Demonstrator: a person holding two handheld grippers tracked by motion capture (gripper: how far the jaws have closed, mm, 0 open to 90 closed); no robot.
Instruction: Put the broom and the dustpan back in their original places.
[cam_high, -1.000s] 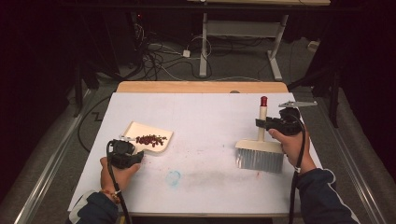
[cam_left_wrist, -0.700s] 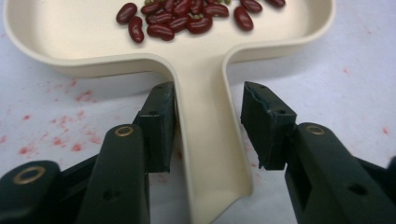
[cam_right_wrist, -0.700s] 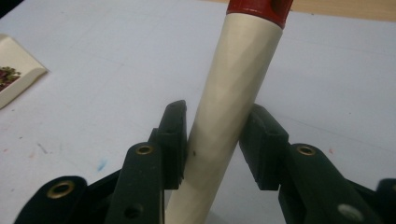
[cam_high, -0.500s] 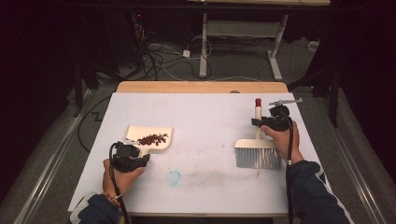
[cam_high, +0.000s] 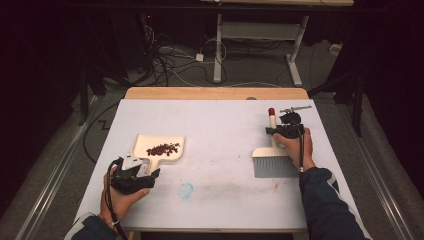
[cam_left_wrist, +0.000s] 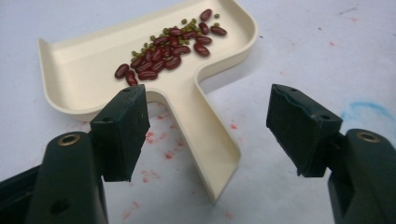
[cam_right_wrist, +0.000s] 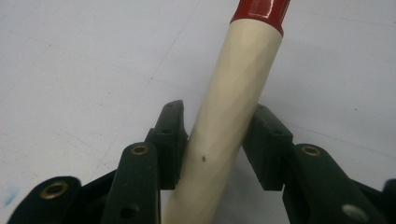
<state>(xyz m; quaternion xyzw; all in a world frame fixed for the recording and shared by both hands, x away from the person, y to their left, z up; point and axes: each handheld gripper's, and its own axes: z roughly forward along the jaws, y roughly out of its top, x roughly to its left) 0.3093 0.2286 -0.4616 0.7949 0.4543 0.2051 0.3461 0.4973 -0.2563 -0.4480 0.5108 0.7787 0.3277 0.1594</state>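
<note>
Dustpan (cam_left_wrist: 140, 70) sits on table (cam_high: 225, 125) at left, holding red beans (cam_left_wrist: 168, 44) plus small green ones. Looks light, rigid plastic, likely slick: grab the flat handle. Left tool (cam_left_wrist: 208, 133) has just been opening, handle between jaws, untouched. Right tool (cam_right_wrist: 217, 140) clamps brush handle (cam_right_wrist: 233, 93), brush at right.

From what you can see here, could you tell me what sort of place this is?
Probably a lab or recording workspace: a white-covered table on a dark floor, loose cables behind it, and another bench's metal legs.
</note>
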